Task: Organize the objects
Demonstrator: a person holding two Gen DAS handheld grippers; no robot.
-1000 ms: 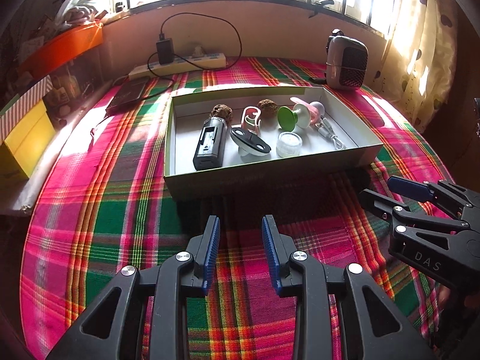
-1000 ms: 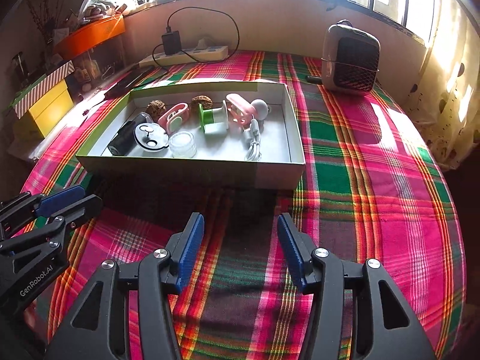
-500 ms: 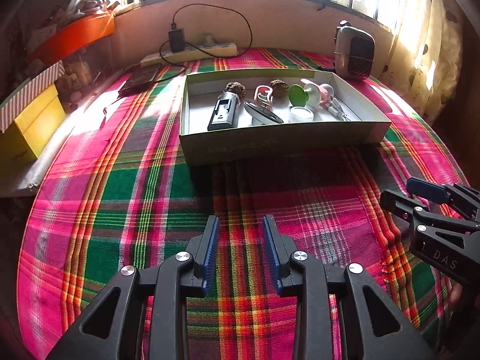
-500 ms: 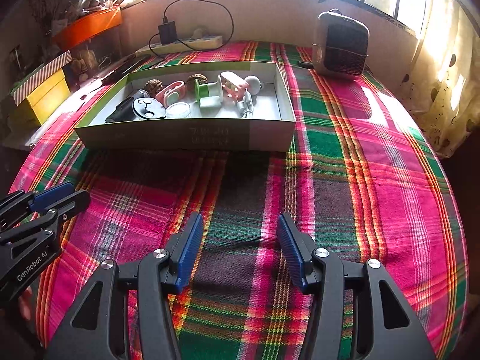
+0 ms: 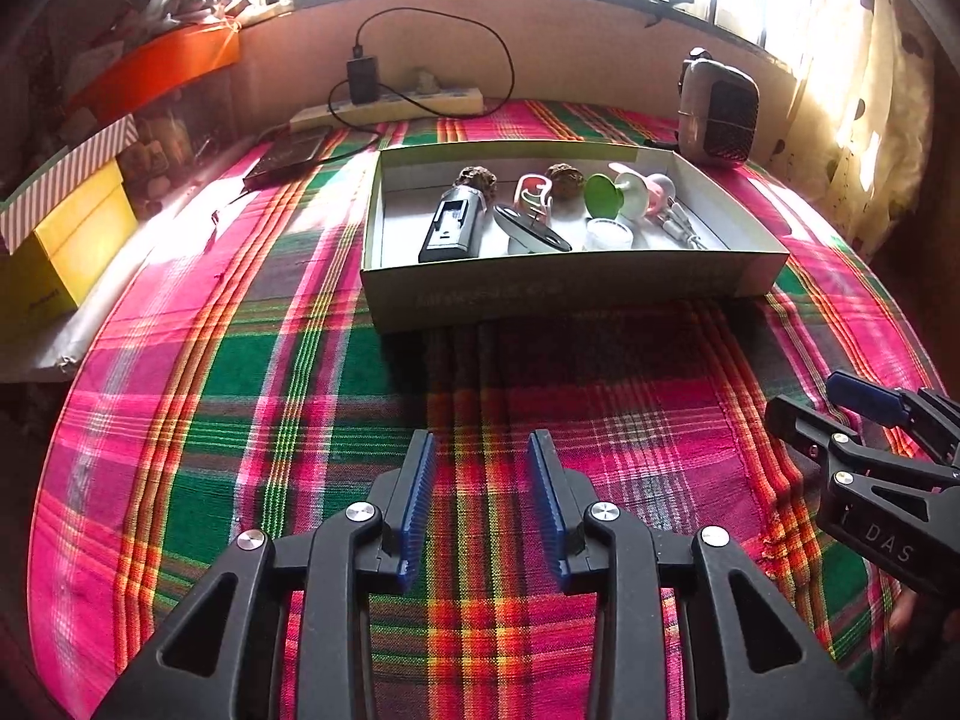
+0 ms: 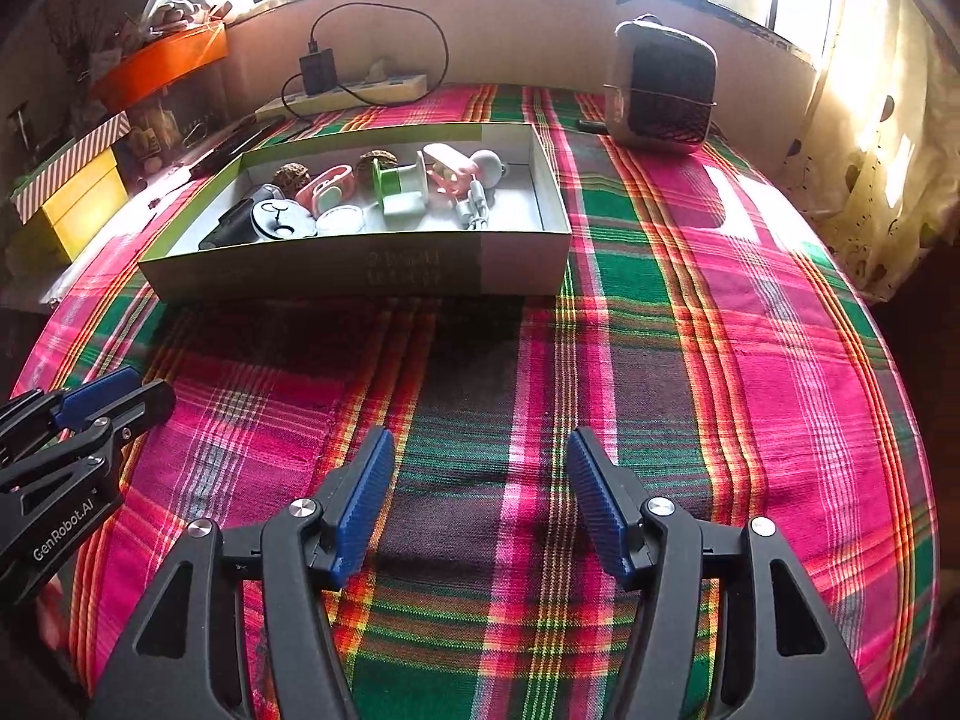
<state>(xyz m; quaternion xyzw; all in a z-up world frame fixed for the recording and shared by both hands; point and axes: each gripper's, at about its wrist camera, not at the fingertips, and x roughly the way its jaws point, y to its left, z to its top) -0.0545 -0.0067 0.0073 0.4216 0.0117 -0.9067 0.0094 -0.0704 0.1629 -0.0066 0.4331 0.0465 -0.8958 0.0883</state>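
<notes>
Left gripper [image 5: 483,501]: blue-padded fingers [image 5: 417,498] parted by a narrow gap, nothing between them, held over the cloth. Seen from the side in the right wrist view [image 6: 114,399].

Right gripper [image 6: 480,495]: fingers [image 6: 363,495] spread wide, nothing held, over the cloth. Its tips enter the left wrist view at the right edge [image 5: 834,402].

Surface: worktop under a plaid cloth [image 6: 690,360] of pink, green and orange, in strong window light with a shaded band in front of the box.

Shallow open box [image 5: 570,294], well ahead of both grippers, resting on the cloth. Contents, lying close together:
- black rectangular device [image 5: 451,227], far left;
- two brown textured balls [image 5: 477,179];
- pink-and-white clip [image 5: 533,195];
- round dark lid [image 6: 279,217];
- small clear round pot [image 5: 609,234];
- green-and-white spool piece [image 6: 396,183];
- pink toy [image 6: 447,168];
- grey cable bundle [image 6: 474,207].

Surroundings: small heater [image 6: 660,87] behind the box to the right; power strip [image 5: 390,108] with a black charger [image 5: 363,79] and looped cable along the wall; dark flat case [image 5: 291,156]; yellow box [image 5: 66,246] at left; orange tray [image 6: 162,63] on the sill; spotted curtain [image 6: 882,138] at right.

View difference: only the right wrist view shows the lid's top face; the left shows it edge-on.
</notes>
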